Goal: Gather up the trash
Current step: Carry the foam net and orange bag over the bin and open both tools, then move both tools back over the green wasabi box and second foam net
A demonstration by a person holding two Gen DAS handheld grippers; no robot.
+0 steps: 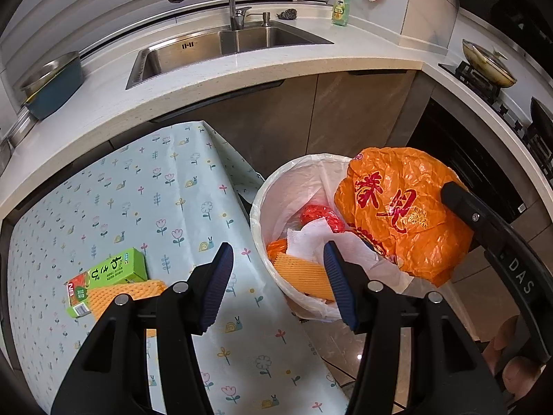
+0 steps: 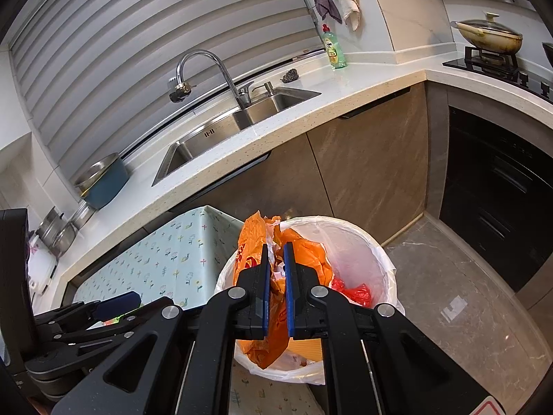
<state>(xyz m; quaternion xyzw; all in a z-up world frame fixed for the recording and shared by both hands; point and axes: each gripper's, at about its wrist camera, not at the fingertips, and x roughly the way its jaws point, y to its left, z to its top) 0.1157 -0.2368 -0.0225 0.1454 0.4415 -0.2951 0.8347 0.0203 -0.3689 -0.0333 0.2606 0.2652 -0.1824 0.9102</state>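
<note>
A white lined trash bin (image 1: 273, 186) stands beside the table and holds red plastic, white tissue and orange foam netting. My right gripper (image 2: 277, 276) is shut on a crumpled orange plastic bag (image 2: 249, 242) and holds it over the bin (image 2: 373, 242); the bag shows in the left wrist view (image 1: 397, 207) above the bin's right side. My left gripper (image 1: 278, 269) is open and empty, over the table edge next to the bin. A green carton (image 1: 103, 276) and an orange foam net (image 1: 117, 294) lie on the table to its left.
The table has a floral cloth (image 1: 155, 190). Behind it runs a white counter with a steel sink (image 1: 224, 45), a faucet, a blue pot (image 1: 52, 83) and a dish soap bottle (image 1: 341, 5). A stove with a pan (image 2: 490, 38) is at the right.
</note>
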